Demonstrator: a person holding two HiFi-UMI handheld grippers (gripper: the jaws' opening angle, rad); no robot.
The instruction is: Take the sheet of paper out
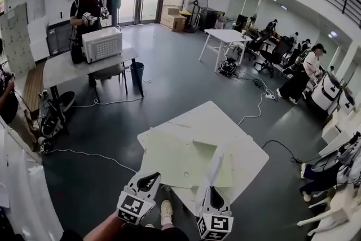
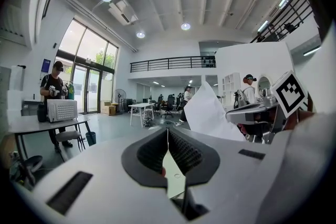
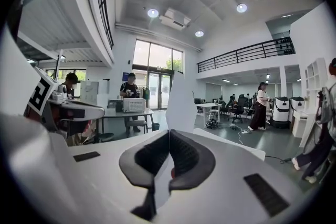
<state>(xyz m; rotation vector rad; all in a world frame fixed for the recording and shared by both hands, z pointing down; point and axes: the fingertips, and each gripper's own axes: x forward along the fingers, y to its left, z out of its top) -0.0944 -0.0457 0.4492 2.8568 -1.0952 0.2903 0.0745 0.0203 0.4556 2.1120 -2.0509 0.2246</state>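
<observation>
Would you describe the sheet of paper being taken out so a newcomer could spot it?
Start at the white table nearest the camera, bearing a pale green folder. At its near edge the right gripper pinches a white sheet of paper. Unlike the flat green folder, it is white and stands upright.

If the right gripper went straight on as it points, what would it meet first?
Probably the table top just ahead, since the right gripper, shut on the sheet, points slightly down; depth is unclear.
</observation>
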